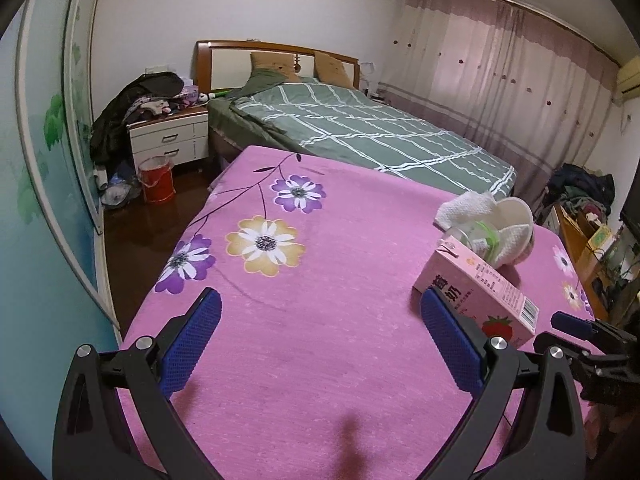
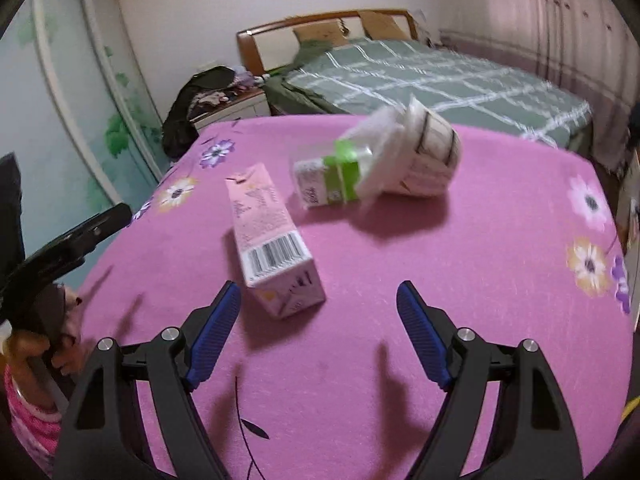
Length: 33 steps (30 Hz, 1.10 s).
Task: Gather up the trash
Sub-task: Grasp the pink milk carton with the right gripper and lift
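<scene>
Left gripper (image 1: pixel 320 340) wide, right gripper (image 2: pixel 319 332) wide; red bucket (image 1: pixel 156 180) only in left view.

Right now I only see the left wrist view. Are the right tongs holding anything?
Observer: No. The right tongs are open and grip nothing.
Operator: Where is the milk carton from there?
Observer: The milk carton lies flat close to their left side, barcode end facing the camera.
Operator: And the cup?
Observer: The paper cup lies on its side beyond the carton. Its outer wall shows dark bands, and a bottle sticks out of it.
</scene>
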Each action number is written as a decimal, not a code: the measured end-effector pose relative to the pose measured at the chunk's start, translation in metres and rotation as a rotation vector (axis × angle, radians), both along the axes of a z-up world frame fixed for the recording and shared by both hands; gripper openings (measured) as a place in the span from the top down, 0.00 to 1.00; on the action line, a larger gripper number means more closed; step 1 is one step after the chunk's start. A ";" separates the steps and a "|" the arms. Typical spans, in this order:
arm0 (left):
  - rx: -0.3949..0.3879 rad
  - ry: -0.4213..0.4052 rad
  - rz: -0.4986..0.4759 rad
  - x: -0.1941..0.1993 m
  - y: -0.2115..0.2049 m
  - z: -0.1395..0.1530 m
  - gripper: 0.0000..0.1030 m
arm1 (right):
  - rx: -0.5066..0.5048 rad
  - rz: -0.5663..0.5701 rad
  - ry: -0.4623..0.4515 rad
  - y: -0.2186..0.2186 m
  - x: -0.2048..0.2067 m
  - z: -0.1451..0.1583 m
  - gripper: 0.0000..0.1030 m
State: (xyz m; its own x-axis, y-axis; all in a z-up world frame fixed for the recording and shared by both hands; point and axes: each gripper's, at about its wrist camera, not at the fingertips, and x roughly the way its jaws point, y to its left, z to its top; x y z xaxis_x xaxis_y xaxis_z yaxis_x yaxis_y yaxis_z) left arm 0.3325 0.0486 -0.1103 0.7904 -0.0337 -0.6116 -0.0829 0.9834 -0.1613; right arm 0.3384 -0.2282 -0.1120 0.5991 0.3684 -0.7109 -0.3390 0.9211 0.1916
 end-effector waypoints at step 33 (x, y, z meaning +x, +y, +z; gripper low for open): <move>0.030 -0.004 -0.034 -0.001 -0.014 -0.002 0.05 | 0.095 -0.149 -0.068 -0.046 -0.062 0.055 0.62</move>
